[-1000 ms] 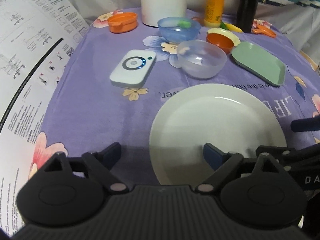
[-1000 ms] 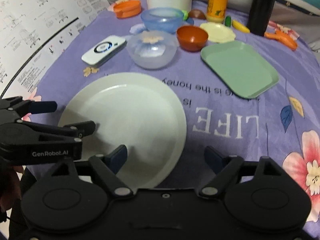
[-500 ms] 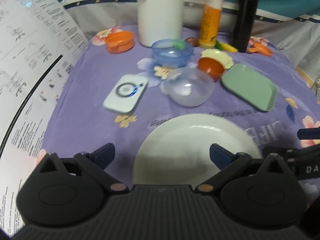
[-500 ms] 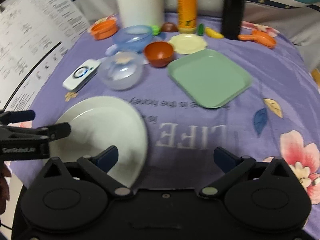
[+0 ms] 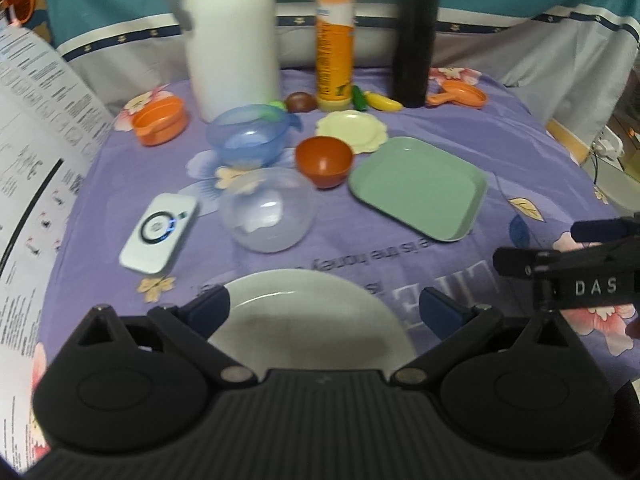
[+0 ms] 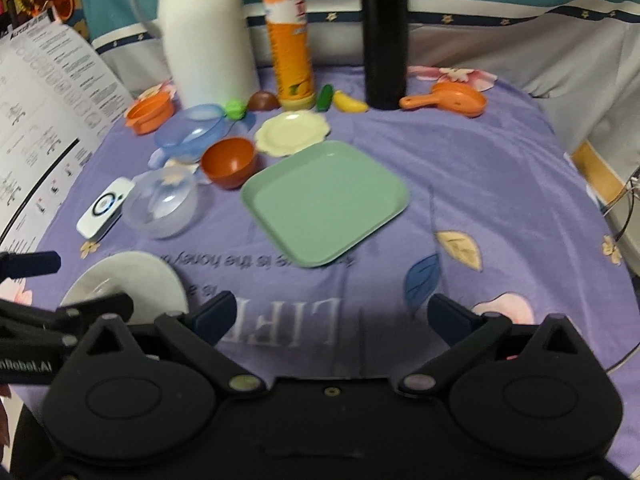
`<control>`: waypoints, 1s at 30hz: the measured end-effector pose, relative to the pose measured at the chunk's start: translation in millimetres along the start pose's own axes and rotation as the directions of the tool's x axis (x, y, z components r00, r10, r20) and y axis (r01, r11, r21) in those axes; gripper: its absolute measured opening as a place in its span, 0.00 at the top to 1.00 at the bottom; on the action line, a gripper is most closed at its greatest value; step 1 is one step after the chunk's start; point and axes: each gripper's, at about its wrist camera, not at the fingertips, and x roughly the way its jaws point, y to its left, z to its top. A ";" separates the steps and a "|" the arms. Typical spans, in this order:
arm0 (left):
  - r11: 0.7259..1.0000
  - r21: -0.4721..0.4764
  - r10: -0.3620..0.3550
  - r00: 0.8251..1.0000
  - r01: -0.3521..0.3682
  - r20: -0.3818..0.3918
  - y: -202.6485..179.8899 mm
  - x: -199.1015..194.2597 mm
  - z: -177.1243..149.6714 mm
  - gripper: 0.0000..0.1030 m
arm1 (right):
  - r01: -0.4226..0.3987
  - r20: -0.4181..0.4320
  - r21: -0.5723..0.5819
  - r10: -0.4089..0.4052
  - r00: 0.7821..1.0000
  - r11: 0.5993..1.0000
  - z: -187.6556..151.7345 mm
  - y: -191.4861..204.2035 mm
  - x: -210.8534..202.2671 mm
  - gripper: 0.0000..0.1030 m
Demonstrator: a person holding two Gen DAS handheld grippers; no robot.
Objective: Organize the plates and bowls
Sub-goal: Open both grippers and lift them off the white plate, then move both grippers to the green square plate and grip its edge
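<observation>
Purple cloth (image 6: 480, 184) bears three plates (image 6: 292, 133), three bowls (image 6: 229, 162).

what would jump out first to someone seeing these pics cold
Probably the green square tray, set cornerwise mid-table on the purple flowered cloth. Next, the big white plate at the near edge, lying under the open left gripper. Behind them a white jug, an orange bottle and a black flask stand in a row at the back.
</observation>
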 end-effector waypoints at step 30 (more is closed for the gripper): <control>0.988 -0.143 -0.073 0.994 0.061 -0.081 -57.7 113.0 54.4 0.14 | -0.093 0.042 0.028 0.092 0.995 0.995 74.7 -73.6 93.8 0.22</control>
